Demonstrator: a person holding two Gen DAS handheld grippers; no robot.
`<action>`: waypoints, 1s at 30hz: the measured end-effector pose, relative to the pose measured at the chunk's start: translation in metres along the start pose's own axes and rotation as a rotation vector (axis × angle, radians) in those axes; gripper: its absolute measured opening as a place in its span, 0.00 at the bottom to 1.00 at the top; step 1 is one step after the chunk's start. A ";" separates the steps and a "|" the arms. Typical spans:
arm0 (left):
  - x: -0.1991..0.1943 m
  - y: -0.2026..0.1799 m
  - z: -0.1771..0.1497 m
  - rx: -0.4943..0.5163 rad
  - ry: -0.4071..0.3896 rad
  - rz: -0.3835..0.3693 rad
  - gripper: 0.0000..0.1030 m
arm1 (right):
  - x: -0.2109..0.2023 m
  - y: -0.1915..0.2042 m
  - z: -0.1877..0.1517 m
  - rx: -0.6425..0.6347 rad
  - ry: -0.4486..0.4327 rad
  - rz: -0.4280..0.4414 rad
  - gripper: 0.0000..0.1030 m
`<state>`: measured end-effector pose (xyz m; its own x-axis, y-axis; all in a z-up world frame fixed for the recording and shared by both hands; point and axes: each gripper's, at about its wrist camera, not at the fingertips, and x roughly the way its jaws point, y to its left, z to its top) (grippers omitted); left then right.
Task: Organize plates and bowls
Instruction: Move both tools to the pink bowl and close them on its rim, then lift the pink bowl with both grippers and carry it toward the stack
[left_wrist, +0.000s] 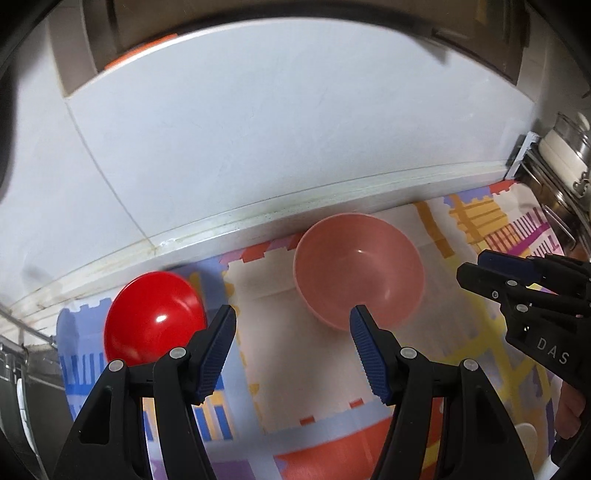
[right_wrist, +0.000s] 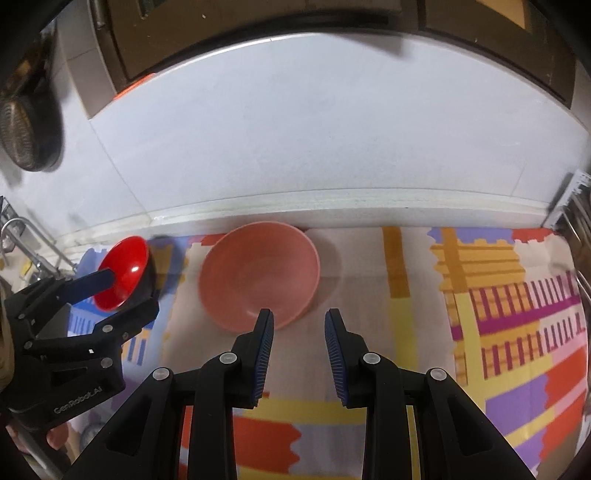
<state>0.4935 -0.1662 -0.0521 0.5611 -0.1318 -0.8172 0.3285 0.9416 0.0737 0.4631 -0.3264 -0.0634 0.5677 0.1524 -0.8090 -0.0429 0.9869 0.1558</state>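
Note:
A pink bowl (left_wrist: 360, 271) stands upright on a colourful patterned cloth (left_wrist: 480, 332) near the back wall; it also shows in the right wrist view (right_wrist: 258, 275). A red bowl (left_wrist: 155, 317) with a dark outside stands to its left, seen too in the right wrist view (right_wrist: 123, 271). My left gripper (left_wrist: 293, 314) is open and empty, between the two bowls, its right fingertip over the pink bowl's near rim. My right gripper (right_wrist: 299, 317) is open and empty, just in front of the pink bowl's near right rim. In the right wrist view the left gripper (right_wrist: 129, 291) has one finger over the red bowl.
A white tiled wall (left_wrist: 295, 129) rises behind the counter. Steel pots (left_wrist: 565, 155) sit on a rack at the right. A sink tap (right_wrist: 14, 229) and a dark round strainer (right_wrist: 26, 136) are at the left. An orange-red dish (left_wrist: 332, 439) lies near the cloth's front edge.

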 end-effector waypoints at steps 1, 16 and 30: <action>0.004 0.001 0.002 0.001 0.004 0.000 0.61 | 0.005 -0.001 0.002 0.002 0.004 -0.002 0.29; 0.077 0.006 0.018 -0.006 0.088 -0.007 0.53 | 0.069 -0.010 0.019 0.013 0.075 0.002 0.29; 0.105 0.002 0.015 -0.026 0.149 -0.084 0.18 | 0.089 -0.014 0.018 0.037 0.125 0.007 0.12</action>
<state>0.5643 -0.1828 -0.1296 0.4134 -0.1648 -0.8955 0.3486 0.9372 -0.0115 0.5295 -0.3276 -0.1276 0.4600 0.1667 -0.8721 -0.0148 0.9835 0.1802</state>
